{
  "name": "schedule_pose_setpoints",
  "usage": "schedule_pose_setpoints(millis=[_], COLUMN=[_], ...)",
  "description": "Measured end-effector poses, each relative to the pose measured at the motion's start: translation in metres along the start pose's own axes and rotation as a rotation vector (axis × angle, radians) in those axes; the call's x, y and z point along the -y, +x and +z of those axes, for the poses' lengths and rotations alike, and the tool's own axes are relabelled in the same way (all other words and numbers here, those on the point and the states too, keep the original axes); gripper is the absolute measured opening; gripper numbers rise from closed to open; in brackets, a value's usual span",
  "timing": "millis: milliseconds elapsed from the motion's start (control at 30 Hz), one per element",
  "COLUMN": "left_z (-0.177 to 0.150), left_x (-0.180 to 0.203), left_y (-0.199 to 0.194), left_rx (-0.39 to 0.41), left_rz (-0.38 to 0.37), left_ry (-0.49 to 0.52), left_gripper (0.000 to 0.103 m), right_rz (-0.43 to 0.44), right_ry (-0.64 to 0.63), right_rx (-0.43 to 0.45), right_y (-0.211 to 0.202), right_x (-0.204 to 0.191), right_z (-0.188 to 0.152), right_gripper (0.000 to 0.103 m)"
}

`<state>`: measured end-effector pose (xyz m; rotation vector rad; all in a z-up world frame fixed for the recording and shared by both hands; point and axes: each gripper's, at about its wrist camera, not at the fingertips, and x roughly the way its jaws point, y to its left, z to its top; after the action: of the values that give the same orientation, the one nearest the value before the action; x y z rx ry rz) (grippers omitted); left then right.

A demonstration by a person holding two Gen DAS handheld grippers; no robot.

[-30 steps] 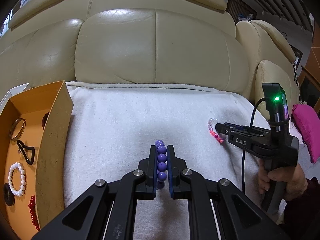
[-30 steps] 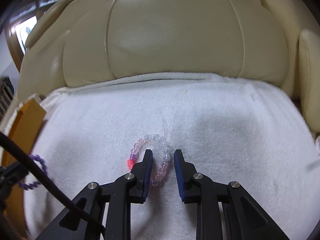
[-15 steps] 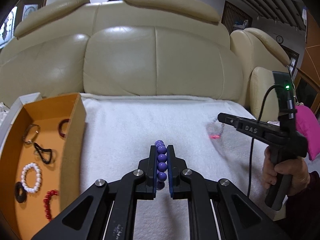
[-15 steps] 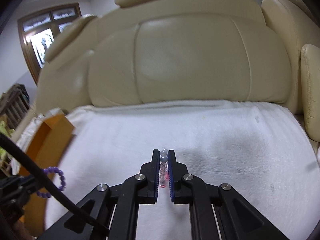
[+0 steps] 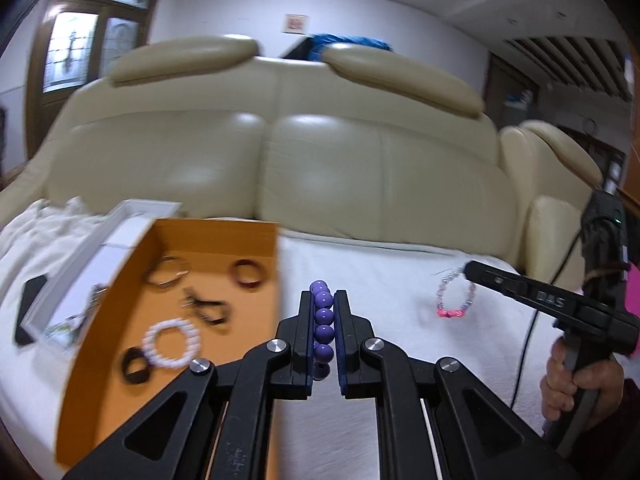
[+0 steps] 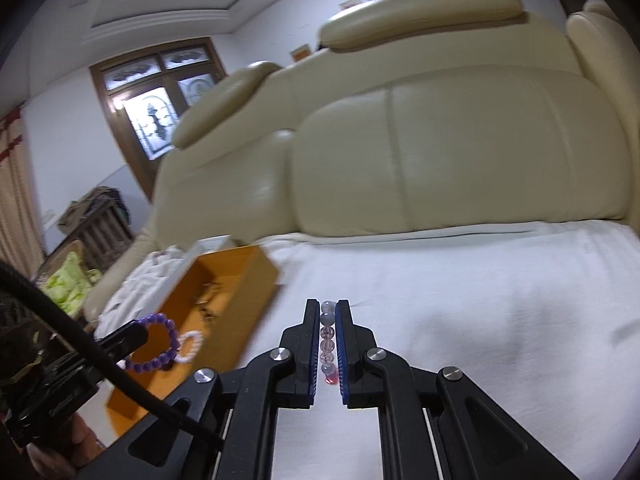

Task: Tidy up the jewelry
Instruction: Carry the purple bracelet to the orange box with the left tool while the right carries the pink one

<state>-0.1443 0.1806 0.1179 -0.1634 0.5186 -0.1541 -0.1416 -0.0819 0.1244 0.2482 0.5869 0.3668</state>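
Note:
My left gripper (image 5: 323, 296) is shut on a purple bead bracelet (image 5: 323, 322) and holds it in the air just right of an orange box (image 5: 100, 344). The purple bracelet also shows in the right wrist view (image 6: 160, 344). My right gripper (image 6: 329, 308) is shut on a pale pink bead bracelet (image 6: 328, 340), lifted above the white towel (image 6: 480, 300). In the left wrist view this bracelet (image 5: 456, 296) hangs from the right gripper's tip (image 5: 472, 270). The box holds a white bead bracelet (image 5: 172, 342), a dark red ring (image 5: 247, 274), a metal bangle (image 5: 168, 274) and black pieces (image 5: 208, 308).
A cream leather sofa back (image 5: 320, 168) rises behind the towel. A white box lid (image 5: 92, 256) lies left of the orange box with a dark flat object (image 5: 28, 308). A pink cushion (image 5: 632, 292) sits at the far right. A person's hand (image 5: 576, 380) grips the right tool.
My right gripper closed on the pink bracelet and lifted it off the towel. Both grippers rose and moved left toward the orange box, which now fills more of the left wrist view.

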Motion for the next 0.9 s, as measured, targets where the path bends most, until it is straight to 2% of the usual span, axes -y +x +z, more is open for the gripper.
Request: schedule_pose_setpoints(millis=[133,300,500,667,900], left_z=[-0.013,-0.030,-0.044,-0.053,-0.055], left_x=[-0.042,-0.086,-0.110,-0.117,-0.107], left_y=[-0.020,-0.030,-0.036,-0.032,-0.024], left_rx=[0.004,-0.030,-0.061,-0.109,-0.147], left_rz=[0.091,0.199,0.236,0.236,0.222], left_ry=[-0.083,-0.154,-0.171,-0.172,-0.139], left_gripper=[0.009,0.009,0.009,0.009,0.009], right_rz=[0.099,0.237,0.369,0.406,0.382], right_ry=[-0.012,-0.034,-0.063,-0.078,-0.112], right_rx=[-0.005,-0.040,-0.110,-0.181,-0.253], right_y=[0.004,0.015,0.036,0.059,0.076], right_x=[-0.035,-0.088,-0.145,-0.167,-0.172], right_z=[-0.011,-0.031,-0.057,-0.076,-0.098], right_gripper=[0.009,0.009,0.009,0.009,0.009])
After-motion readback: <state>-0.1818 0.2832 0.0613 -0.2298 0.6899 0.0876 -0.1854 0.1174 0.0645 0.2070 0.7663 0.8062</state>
